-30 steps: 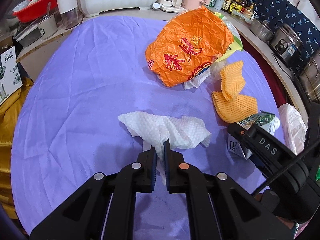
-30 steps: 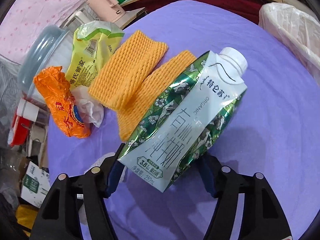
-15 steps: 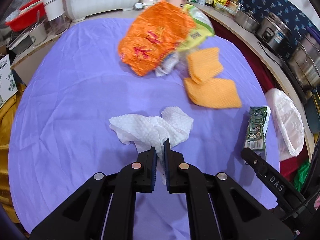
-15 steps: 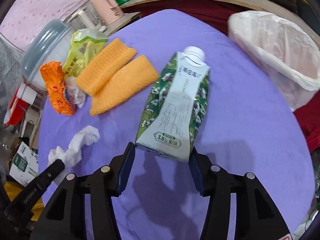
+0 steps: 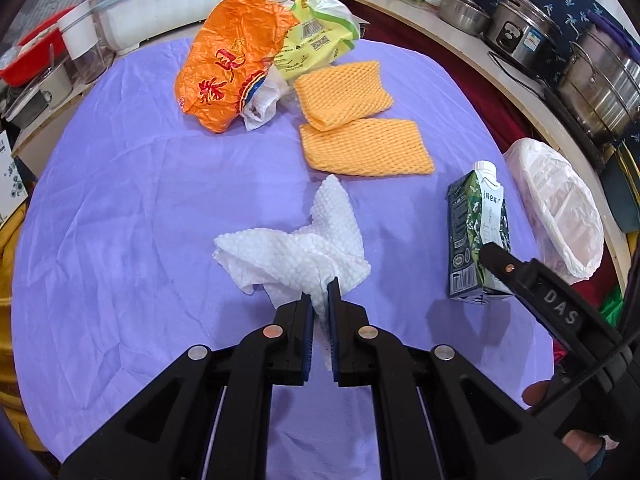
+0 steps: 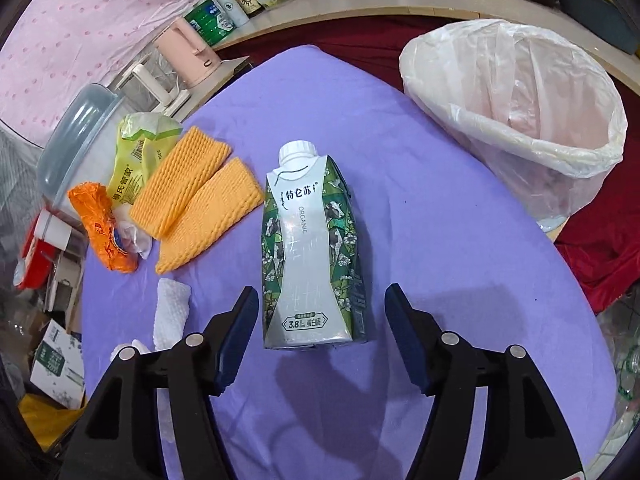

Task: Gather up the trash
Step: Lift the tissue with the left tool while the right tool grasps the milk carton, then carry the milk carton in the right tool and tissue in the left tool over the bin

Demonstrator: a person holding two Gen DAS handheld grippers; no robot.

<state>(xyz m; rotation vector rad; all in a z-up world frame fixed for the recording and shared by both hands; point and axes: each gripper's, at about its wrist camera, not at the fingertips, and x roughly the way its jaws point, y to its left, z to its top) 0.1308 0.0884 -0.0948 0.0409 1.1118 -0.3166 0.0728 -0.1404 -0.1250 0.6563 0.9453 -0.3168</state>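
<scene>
My left gripper (image 5: 320, 292) is shut on a crumpled white paper towel (image 5: 292, 252), which trails forward over the purple tablecloth (image 5: 120, 200). A green and white milk carton (image 6: 312, 240) stands upright on the cloth. My right gripper (image 6: 322, 291) has its jaws opening. The carton's base sits between them, with a gap to each pad. In the left wrist view the carton (image 5: 476, 236) stands at the right, with one of the right gripper's fingers (image 5: 520, 276) just in front of it. A bin lined with a white bag (image 6: 520, 120) stands past the table's right edge.
Two orange foam nets (image 5: 360, 132), an orange bag (image 5: 228, 76) and a yellow-green packet (image 5: 316, 36) lie at the far side of the table. Steel pots (image 5: 592, 68), bottles and a pink kettle (image 6: 192, 52) line the counter behind. A lidded white container (image 5: 160, 12) stands at the back left.
The carton was gripped and tilted in the air; now it stands upright on the cloth with the right jaws apart from it. The left gripper has carried the paper towel right, towards the carton.
</scene>
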